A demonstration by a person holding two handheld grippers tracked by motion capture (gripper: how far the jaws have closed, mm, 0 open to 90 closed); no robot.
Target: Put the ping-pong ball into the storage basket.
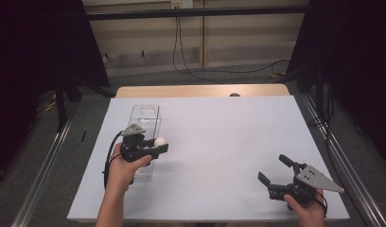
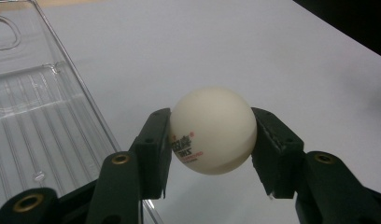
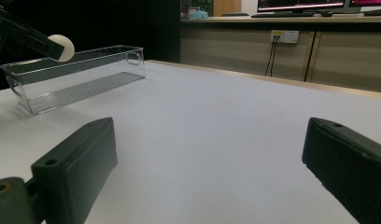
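The left tool [image 1: 158,145] pinches the white ball [image 1: 160,141] just off the clear box's [image 1: 144,115] right wall, at about nine o'clock on the bench [image 1: 219,142], seemingly to drop it inside, while the right tool [image 1: 275,170] waits wide open and empty at five o'clock.

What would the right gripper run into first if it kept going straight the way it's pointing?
Probably nothing on the white table: the right gripper points across bare surface; the clear plastic bin lies left of that line.
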